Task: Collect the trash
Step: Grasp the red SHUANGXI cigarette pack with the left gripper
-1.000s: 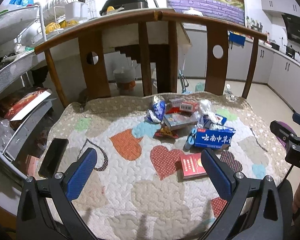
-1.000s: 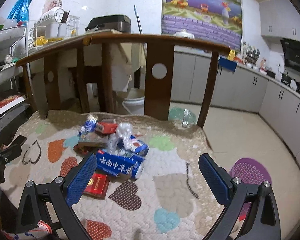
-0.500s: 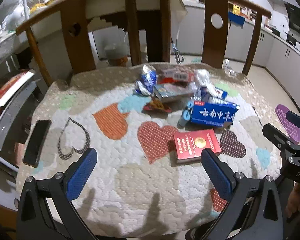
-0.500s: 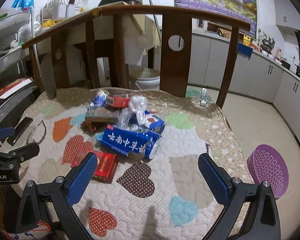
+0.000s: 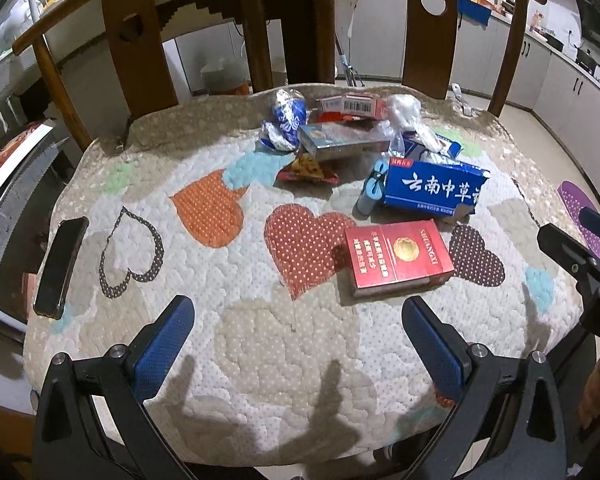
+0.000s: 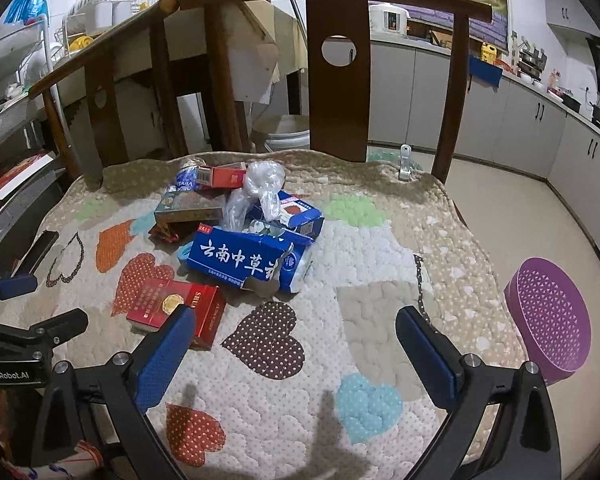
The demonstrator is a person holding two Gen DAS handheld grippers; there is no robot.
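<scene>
A pile of trash lies on a quilted heart-pattern cushion on a wooden chair. Nearest is a red cigarette box. Behind it sit a torn blue carton with white characters, a crumpled clear plastic bag, a crushed blue wrapper, a grey-blue box and a small red-and-white pack. My left gripper hovers open over the cushion's front, short of the red box. My right gripper is open, with the red box just beyond its left finger.
A black phone lies at the cushion's left edge. A purple perforated bin stands on the floor to the right of the chair. The wooden chair back rises behind the pile. Wire shelving sits to the left, kitchen cabinets on the right.
Both grippers have moved forward and tilted down toward the cushion, so the trash pile looks larger and nearer. Both stay open; nothing on the cushion has moved.
</scene>
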